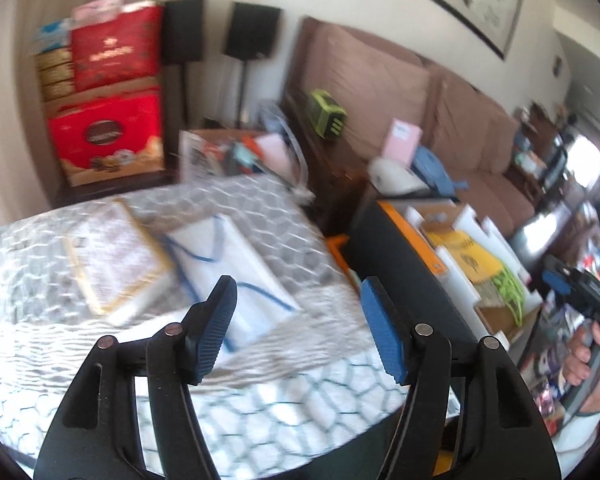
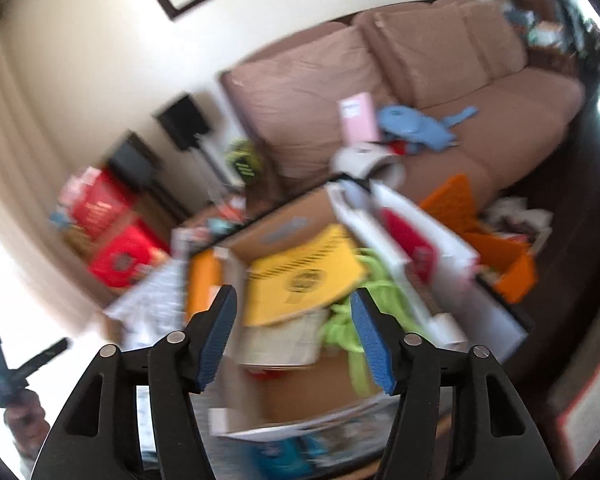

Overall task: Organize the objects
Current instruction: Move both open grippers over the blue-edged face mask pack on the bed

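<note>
My left gripper [image 1: 298, 320] is open and empty above a table with a grey-white patterned cloth [image 1: 260, 412]. On the cloth lie a white bag with blue cord [image 1: 236, 264] and a gold-edged flat package [image 1: 112, 256]. My right gripper [image 2: 292, 332] is open and empty above an open cardboard box [image 2: 300, 392] holding a yellow folder [image 2: 300, 276], green cord [image 2: 348, 328] and white foam pieces [image 2: 420, 240]. The box also shows in the left wrist view [image 1: 472, 256]. The right gripper shows at the right edge of the left wrist view [image 1: 580, 288].
A brown sofa [image 2: 460, 80] stands behind, with a pink box [image 2: 358, 118] and blue cloth [image 2: 412, 128] on it. Red boxes [image 1: 108, 92] are stacked at the back left beside two black speakers [image 1: 252, 32]. An orange crate [image 2: 500, 248] sits right of the cardboard box.
</note>
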### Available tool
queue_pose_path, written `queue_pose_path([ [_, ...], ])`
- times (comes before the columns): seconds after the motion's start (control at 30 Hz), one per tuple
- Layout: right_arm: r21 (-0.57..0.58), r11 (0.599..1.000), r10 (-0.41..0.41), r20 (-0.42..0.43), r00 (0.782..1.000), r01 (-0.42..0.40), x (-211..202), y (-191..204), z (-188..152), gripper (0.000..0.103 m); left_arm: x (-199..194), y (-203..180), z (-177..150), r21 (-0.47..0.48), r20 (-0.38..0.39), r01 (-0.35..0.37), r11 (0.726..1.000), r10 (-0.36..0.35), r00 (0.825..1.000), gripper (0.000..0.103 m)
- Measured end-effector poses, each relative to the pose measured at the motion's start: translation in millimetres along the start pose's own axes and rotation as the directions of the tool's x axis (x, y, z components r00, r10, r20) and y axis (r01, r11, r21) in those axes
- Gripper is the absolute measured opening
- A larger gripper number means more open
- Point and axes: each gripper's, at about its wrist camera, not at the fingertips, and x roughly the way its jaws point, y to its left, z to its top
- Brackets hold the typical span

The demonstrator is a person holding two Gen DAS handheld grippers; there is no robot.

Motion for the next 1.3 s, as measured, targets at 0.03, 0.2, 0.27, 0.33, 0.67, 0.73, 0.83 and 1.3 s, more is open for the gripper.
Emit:
queue_pose_path([
  [0.03, 0.005, 0.999, 0.037, 0.001, 0.999, -0.037, -0.9, 2.2, 0.7, 0.064, -5.9, 11.9, 0.8, -0.015, 0.015, -0.014, 1.0, 0.014, 1.0, 0.063],
  [0.2, -0.018, 0.983, 0.181, -0.051, 0.982, -0.182, 13.6, 31.4, -7.7, 0.068, -21.0, 77.1, -5.2, -0.087, 0.061, -0.111, 0.99, 0.117, 0.991, 0.071],
  [0.27, -0.041, 0.976, 0.207, -0.103, 0.973, -0.212, 29.6, 54.0, -18.1, 0.068, -16.7, 103.2, -11.4, -0.123, 0.043, -0.133, 0.983, 0.139, 0.989, 0.071],
  [0.33, -0.086, 0.969, 0.216, -0.154, 0.964, -0.231, 46.1, 81.1, -34.2, 0.068, -9.5, 127.0, -19.7, -0.157, 0.012, -0.129, 0.979, 0.132, 0.991, 0.071],
  [0.67, -0.29, 0.927, 0.107, -0.404, 0.908, -0.238, 159.7, 194.2, -109.0, 0.069, 46.4, 151.8, -61.6, -0.219, -0.104, -0.026, 0.975, 0.003, 0.995, 0.071],
  [0.73, -0.418, 0.895, -0.013, -0.374, 0.927, -0.156, 184.8, 218.0, -121.4, 0.069, 52.1, 153.7, -65.4, -0.235, -0.115, 0.008, 0.972, -0.036, 0.993, 0.071],
  [0.83, -0.542, 0.837, -0.12, -0.317, 0.941, -0.076, 215.2, 236.3, -131.4, 0.069, 55.8, 159.4, -68.9, -0.268, -0.112, 0.039, 0.963, -0.072, 0.991, 0.071],
  [1.3, -0.62, 0.782, -0.144, -0.28, 0.949, -0.064, 247.8, 264.0, -168.1, 0.008, 47.9, 193.6, -91.8, -0.332, -0.14, 0.068, 0.941, -0.12, 0.983, 0.071],
])
